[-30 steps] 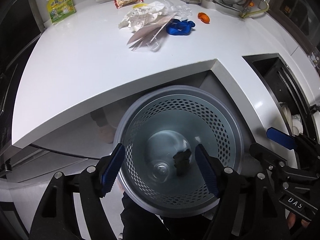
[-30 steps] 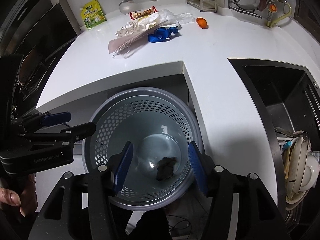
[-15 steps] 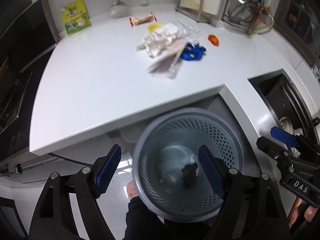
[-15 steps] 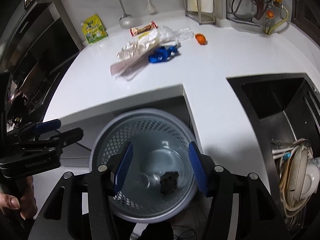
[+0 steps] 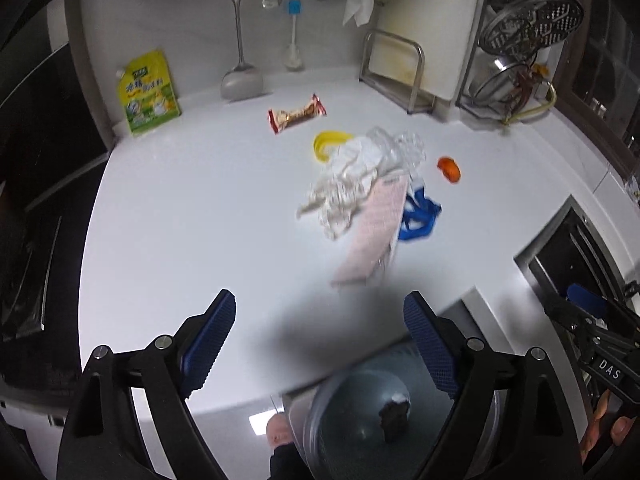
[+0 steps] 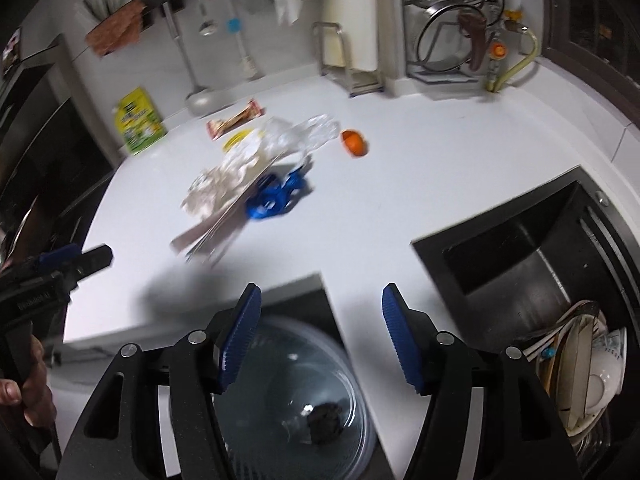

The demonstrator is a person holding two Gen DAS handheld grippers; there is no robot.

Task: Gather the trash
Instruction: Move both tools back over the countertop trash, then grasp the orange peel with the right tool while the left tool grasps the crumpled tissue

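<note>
A pile of trash lies on the white counter (image 5: 192, 208): crumpled white paper (image 5: 344, 188), a pink flat wrapper (image 5: 372, 236), a blue plastic piece (image 5: 418, 216), a clear plastic bag (image 5: 400, 146), a yellow ring (image 5: 328, 144), an orange peel (image 5: 449, 169) and a snack bar wrapper (image 5: 297, 114). The pile also shows in the right wrist view (image 6: 240, 184). A grey perforated bin (image 5: 360, 432) below the counter edge holds a dark scrap (image 5: 394, 420). My left gripper (image 5: 320, 344) is open and empty. My right gripper (image 6: 320, 336) is open and empty above the bin (image 6: 296, 400).
A green-yellow pouch (image 5: 147, 94) leans on the back wall. A ladle (image 5: 240, 80), a cutting board rack (image 5: 400, 72) and a wire rack (image 5: 520, 60) stand at the back. A black sink (image 6: 520, 256) with dishes (image 6: 588, 364) is at the right.
Both grippers have risen and tilted up from the bin toward the counter. The bin has dropped to the bottom of both views and the trash pile is now central.
</note>
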